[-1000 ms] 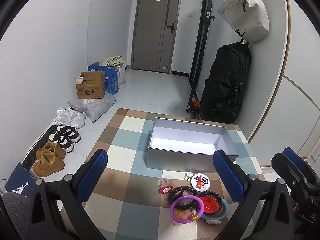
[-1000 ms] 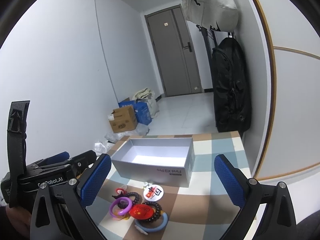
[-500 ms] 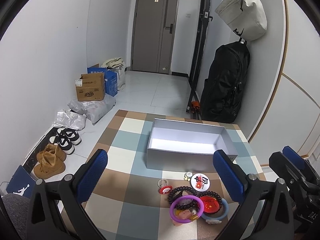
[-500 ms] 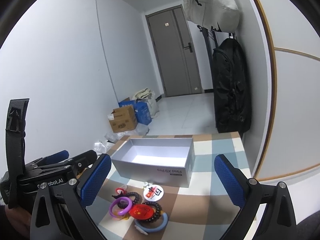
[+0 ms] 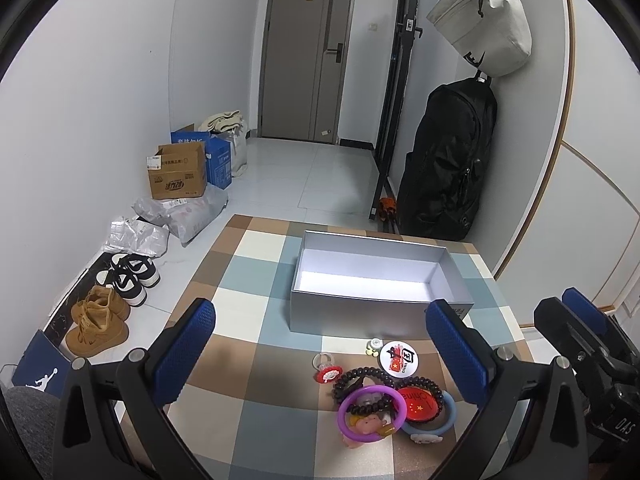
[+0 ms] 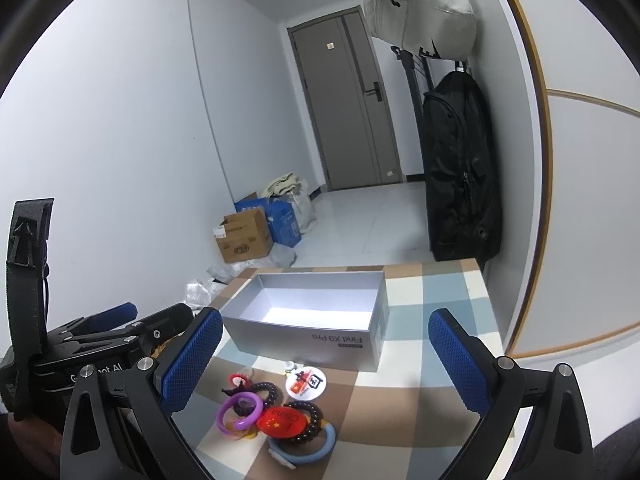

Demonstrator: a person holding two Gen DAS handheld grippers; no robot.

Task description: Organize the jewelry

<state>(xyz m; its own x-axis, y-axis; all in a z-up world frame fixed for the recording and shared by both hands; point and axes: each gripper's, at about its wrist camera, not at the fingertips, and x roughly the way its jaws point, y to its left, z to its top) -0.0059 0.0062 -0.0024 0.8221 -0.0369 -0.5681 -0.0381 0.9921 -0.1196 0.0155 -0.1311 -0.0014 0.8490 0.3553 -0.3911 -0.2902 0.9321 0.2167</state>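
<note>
The jewelry lies in a small overlapping heap on the checked bench (image 5: pixel 248 344), just in front of the empty grey box (image 5: pixel 376 276): a purple ring (image 5: pixel 370 412), a dark bead bracelet (image 5: pixel 362 376), a red badge (image 5: pixel 420 405) and a pale blue ring (image 5: pixel 448 420). We judge nothing is packed yet. Both our left tool (image 5: pixel 320 364) and right tool (image 6: pixel 326 364) hover above with fingers wide apart, holding nothing. We should take the topmost piece first, pinching one rim edge-on, so the tangled beads don't drag along.

Both wrist views face the door – sharing the grey box (image 5: pixel 380 276) (image 6: pixel 308 320)
</note>
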